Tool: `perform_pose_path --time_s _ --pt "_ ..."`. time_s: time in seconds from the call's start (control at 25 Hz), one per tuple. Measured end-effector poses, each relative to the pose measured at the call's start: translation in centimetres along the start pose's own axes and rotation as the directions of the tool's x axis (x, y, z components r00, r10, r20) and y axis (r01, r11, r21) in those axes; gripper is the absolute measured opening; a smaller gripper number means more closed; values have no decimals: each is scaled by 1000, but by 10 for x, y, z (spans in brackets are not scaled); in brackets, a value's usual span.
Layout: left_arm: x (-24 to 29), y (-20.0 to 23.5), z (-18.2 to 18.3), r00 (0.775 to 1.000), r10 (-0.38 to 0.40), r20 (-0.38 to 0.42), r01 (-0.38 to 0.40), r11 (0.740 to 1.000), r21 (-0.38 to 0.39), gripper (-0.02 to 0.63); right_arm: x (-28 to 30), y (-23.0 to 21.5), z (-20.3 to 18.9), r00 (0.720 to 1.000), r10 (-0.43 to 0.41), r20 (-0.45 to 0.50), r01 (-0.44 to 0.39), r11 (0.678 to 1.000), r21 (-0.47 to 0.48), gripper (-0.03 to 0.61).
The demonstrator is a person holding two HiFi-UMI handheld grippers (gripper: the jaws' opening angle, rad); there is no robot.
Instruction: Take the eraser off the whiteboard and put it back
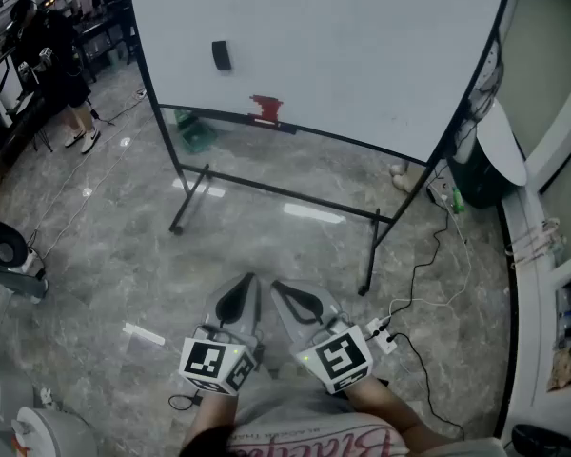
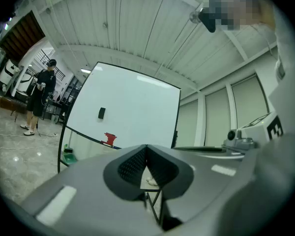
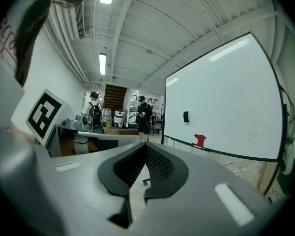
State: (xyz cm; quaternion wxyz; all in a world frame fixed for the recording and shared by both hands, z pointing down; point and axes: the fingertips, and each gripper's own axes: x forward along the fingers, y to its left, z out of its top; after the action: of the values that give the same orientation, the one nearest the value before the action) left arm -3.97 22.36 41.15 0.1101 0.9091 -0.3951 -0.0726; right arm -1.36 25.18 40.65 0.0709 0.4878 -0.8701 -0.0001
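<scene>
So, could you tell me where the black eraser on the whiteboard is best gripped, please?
Probably across its two long side edges, coming straight at the whiteboard: the black eraser sits upright and flat against the board, so only those sides can be pinched.

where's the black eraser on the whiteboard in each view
Head view: black eraser upper left, on the whiteboard.
Left gripper view: black eraser left of centre.
Right gripper view: black eraser right of centre.
Shared landmark: red object just below-right of it.
</scene>
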Motion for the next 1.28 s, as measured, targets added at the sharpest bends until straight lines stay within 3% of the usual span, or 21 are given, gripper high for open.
perform_pose_path --time_s 0.64,0.84,1.28 --pt "19 -7 -6 999 -14 -31 15 1000 7 0 -2 -11 1 1000 14 -7 -14 999 31 0" --pt "42 17 1 1000 -6 -27 6 1000 4 0 25 -27 10 999 19 36 -21 998 56 2" --pt "128 100 31 1000 -7 13 7 1000 19 0 125 -95 14 999 -36 5 35 998 49 2"
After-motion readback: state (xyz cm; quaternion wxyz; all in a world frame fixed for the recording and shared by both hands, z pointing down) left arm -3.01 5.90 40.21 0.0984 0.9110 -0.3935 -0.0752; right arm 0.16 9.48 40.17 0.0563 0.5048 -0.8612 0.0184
